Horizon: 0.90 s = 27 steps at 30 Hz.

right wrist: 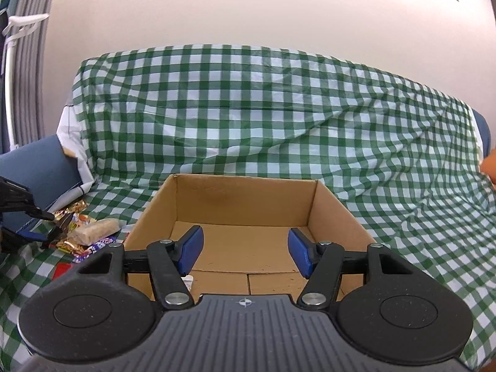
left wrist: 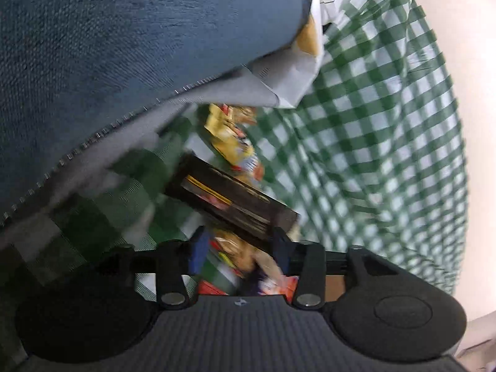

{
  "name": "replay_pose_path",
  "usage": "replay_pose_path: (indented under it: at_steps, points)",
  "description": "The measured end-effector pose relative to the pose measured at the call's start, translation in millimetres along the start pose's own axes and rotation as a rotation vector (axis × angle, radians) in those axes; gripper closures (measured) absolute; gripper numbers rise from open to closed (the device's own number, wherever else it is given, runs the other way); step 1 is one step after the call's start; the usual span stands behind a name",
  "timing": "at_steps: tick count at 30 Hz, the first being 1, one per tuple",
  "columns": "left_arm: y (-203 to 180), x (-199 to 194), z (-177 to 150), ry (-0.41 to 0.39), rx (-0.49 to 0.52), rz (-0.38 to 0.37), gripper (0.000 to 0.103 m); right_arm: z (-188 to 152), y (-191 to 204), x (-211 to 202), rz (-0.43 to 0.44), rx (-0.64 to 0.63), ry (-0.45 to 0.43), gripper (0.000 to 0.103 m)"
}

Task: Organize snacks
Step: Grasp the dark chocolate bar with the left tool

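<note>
In the blurred left wrist view, my left gripper (left wrist: pixel 238 248) hangs just over a heap of bright snack packets (left wrist: pixel 235 142). Its blue pads stand apart, and only loose wrappers show between them. A dark flat packet (left wrist: pixel 229 198) lies slantwise right at the fingertips; I cannot tell whether it touches the right finger. In the right wrist view, my right gripper (right wrist: pixel 246 251) is open and empty above the near rim of an open cardboard box (right wrist: pixel 245 179). The snack heap (right wrist: pixel 90 232) lies left of the box, with the left gripper (right wrist: pixel 34 226) reaching into it.
A green-and-white checked cloth (right wrist: pixel 279 108) covers the seat and backrest. A blue zipped cushion (left wrist: pixel 124 46) crowds the left gripper's upper left. A small white item (right wrist: pixel 187 280) lies in the box's near left corner. Something orange (right wrist: pixel 489 164) shows at the right edge.
</note>
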State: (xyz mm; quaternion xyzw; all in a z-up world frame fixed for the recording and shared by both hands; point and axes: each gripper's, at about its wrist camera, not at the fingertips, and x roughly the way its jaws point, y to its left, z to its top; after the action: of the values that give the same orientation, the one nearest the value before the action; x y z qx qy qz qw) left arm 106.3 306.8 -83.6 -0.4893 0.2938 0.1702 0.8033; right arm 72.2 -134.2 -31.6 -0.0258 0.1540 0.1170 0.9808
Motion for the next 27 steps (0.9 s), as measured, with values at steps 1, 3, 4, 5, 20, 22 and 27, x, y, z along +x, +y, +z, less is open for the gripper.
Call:
replay_pose_path:
  at_steps: [1, 3, 4, 5, 20, 22, 27]
  points:
    - [-0.4, 1.1, 0.0, -0.008, -0.004, 0.005, 0.049, 0.8, 2.7, -0.1, 0.004, -0.016, 0.005, 0.046]
    - [-4.0, 0.8, 0.1, -0.029, 0.010, -0.007, 0.048, 7.9, 13.7, -0.2, 0.013, -0.051, 0.027, 0.051]
    - [-6.5, 0.4, -0.4, -0.038, 0.027, -0.009, 0.046, 12.9, 20.8, -0.8, 0.024, -0.052, 0.034, 0.051]
    - [-9.0, 1.0, -1.4, -0.043, 0.043, -0.004, 0.043, 19.3, 31.1, -0.7, 0.031, -0.055, 0.040, 0.051]
    - [-6.5, 1.4, 1.8, -0.046, 0.093, 0.056, 0.043, 23.1, 220.2, 148.6, 0.032, -0.223, 0.346, 0.052]
    - [-4.8, 3.5, 2.1, -0.035, 0.069, 0.039, 0.043, 11.8, 224.7, 171.3, -0.006, -0.231, 0.392, 0.052]
    - [-10.9, 8.1, 0.9, -0.050, 0.059, 0.029, 0.035, -10.5, 223.6, 210.4, -0.004, -0.217, 0.472, 0.047]
